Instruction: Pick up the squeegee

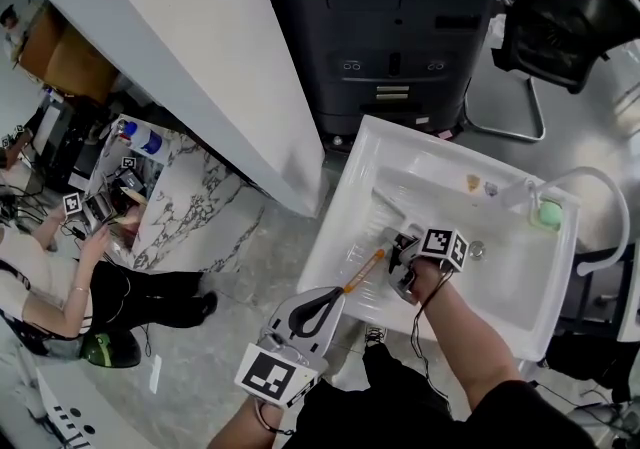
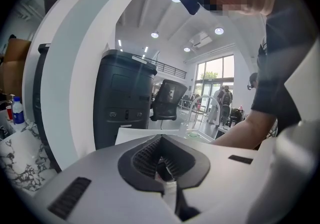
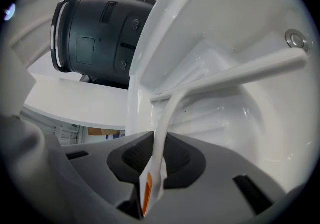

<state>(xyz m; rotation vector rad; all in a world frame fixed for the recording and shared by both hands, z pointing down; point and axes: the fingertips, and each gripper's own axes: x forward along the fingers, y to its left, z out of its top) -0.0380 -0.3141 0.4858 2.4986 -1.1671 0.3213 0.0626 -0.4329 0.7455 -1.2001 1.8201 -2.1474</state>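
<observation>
The squeegee (image 1: 368, 267) lies slanted in the white sink (image 1: 345, 199), its orange handle end pointing to the near rim. My right gripper (image 1: 403, 269) reaches into the basin and is shut on the handle. In the right gripper view the white handle (image 3: 161, 138) runs up between the ribbed pads to the long white blade (image 3: 230, 74), with an orange strip low on the handle. My left gripper (image 1: 317, 313) hovers outside the sink's near left corner, jaws together and empty. In the left gripper view its pads (image 2: 150, 160) meet in a narrow V.
A curved tap (image 1: 592, 199) and a green object (image 1: 547, 214) stand at the sink's right rim; a drain (image 1: 477, 250) sits in the basin. A large dark machine (image 1: 400, 27) and office chair (image 1: 565, 12) stand beyond. A white counter (image 1: 190, 47) runs left, a seated person (image 1: 60, 282) beside it.
</observation>
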